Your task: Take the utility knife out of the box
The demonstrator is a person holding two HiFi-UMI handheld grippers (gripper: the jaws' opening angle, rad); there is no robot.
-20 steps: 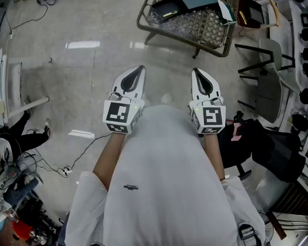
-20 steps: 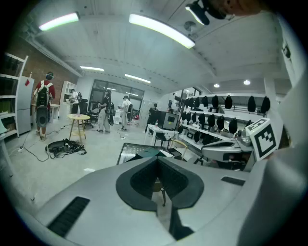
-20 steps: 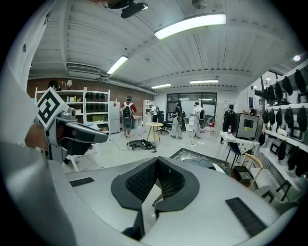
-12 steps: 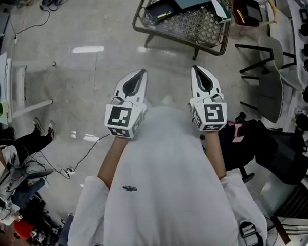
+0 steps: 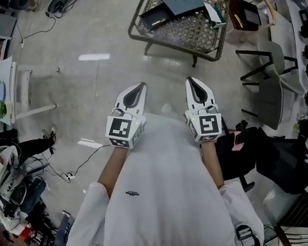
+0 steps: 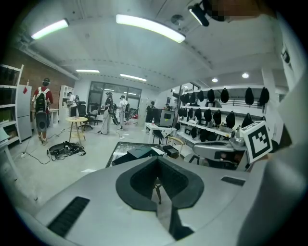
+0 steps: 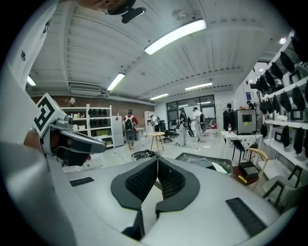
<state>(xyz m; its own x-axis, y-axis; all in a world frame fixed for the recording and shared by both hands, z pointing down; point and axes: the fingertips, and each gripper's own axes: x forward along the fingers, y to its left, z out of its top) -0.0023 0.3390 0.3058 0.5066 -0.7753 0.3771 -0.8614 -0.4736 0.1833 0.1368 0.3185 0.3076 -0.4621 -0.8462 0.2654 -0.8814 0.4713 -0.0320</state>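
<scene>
In the head view both grippers are held side by side in front of the person's white shirt, pointing forward. My left gripper (image 5: 140, 85) is shut with nothing in it, and its pads meet in the left gripper view (image 6: 156, 161). My right gripper (image 5: 188, 79) is also shut and empty, its pads closed at the tip (image 7: 157, 159). Ahead stands a low mesh-topped table (image 5: 131, 24) that bears a flat black box (image 5: 157, 14) and a dark teal box (image 5: 187, 2). No utility knife shows in any view.
Black chairs (image 5: 265, 88) and a black bag (image 5: 279, 149) crowd the right side. A white stand (image 5: 23, 90) and floor cables (image 5: 78, 160) lie at the left. A small dark box (image 5: 243, 15) sits right of the table. Several people stand far off (image 6: 41, 108).
The low table has slid lower and nearer in the head view. The right gripper has shifted slightly toward the left one. Both grippers stay shut.
</scene>
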